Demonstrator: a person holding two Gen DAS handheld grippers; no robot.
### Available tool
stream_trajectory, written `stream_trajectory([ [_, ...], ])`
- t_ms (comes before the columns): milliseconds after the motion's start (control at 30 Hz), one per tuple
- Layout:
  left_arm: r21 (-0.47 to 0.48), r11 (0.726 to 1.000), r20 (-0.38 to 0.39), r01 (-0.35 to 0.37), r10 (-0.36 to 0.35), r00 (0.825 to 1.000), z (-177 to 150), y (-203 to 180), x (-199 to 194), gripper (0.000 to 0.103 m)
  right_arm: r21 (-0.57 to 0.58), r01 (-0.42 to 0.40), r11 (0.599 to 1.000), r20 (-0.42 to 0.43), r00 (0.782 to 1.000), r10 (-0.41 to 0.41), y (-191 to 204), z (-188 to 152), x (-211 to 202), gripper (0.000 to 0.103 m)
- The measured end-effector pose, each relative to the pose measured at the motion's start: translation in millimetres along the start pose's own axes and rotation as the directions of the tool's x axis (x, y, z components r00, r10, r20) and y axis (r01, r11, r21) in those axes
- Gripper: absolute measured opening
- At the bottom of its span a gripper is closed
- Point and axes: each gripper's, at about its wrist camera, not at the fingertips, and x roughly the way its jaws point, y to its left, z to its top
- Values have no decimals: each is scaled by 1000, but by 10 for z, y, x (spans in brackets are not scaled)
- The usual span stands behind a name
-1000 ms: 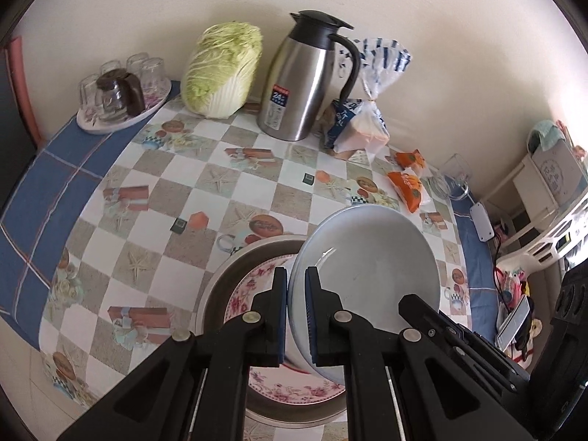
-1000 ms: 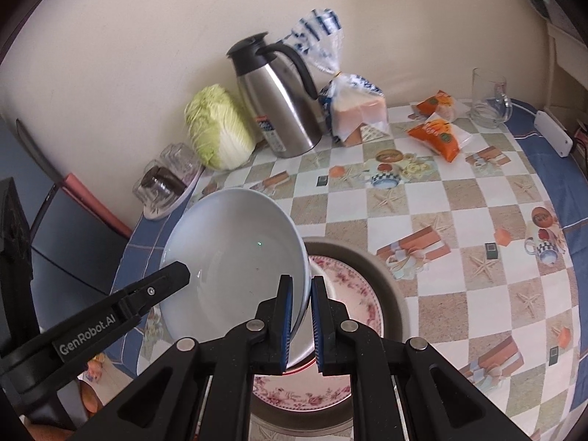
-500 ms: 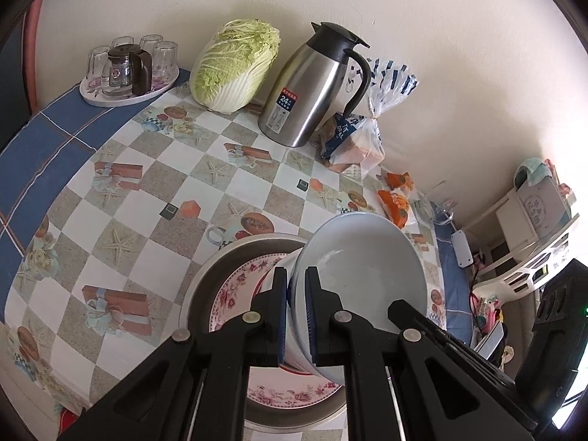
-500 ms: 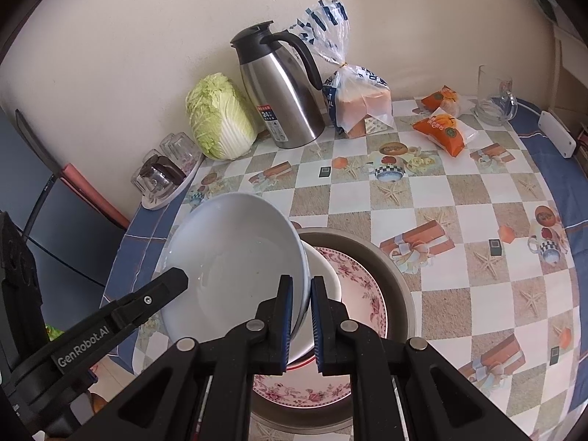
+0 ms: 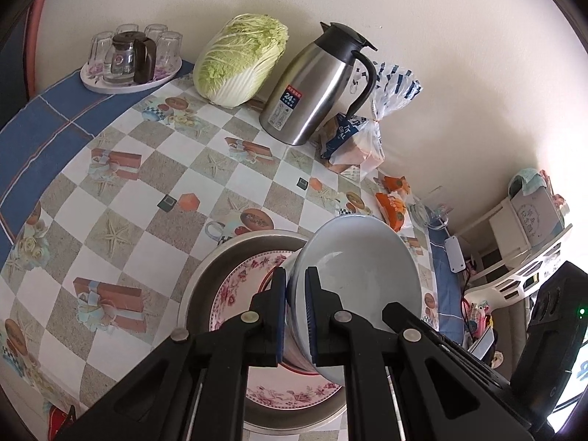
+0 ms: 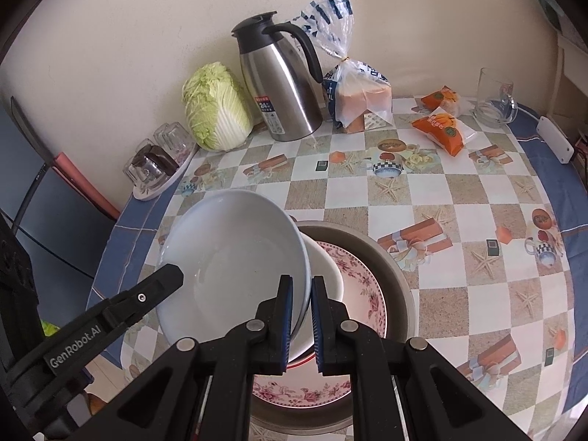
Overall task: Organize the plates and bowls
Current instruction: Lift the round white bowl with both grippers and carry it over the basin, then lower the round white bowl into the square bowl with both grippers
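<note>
My left gripper (image 5: 296, 312) and my right gripper (image 6: 302, 321) are each shut on opposite rims of a pale blue-white bowl (image 5: 362, 272), which also shows in the right wrist view (image 6: 231, 268). I hold it tilted above a stack: a white bowl (image 6: 325, 275) on a pink floral plate (image 6: 362, 294) inside a grey metal basin (image 6: 393, 275). In the left wrist view the floral plate (image 5: 239, 286) and the basin (image 5: 205, 275) lie below the held bowl.
Along the wall stand a napa cabbage (image 5: 240, 62), a steel thermos jug (image 5: 319, 84), a bagged bread loaf (image 5: 352, 143), orange snack packets (image 6: 439, 128), a glass mug (image 6: 494, 99) and a tray of glasses (image 5: 130, 62). A white shelf (image 5: 529, 235) stands beyond the table's right edge.
Both grippers have lifted with the pale bowl, so the table looks farther below. The bowl tilts a little more. The stack in the basin has not moved.
</note>
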Motion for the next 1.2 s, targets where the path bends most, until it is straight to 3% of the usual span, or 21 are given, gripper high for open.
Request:
stream_trajectory([
  [567, -6, 1000, -47, 16, -16, 999, -43, 21, 134, 9, 11, 37, 999, -35, 999, -36, -64, -22, 136, 12],
  [1200, -30, 999, -62, 25, -26, 998, -56, 67, 179, 9, 3, 54, 999, -9, 999, -54, -53, 4, 86, 13],
])
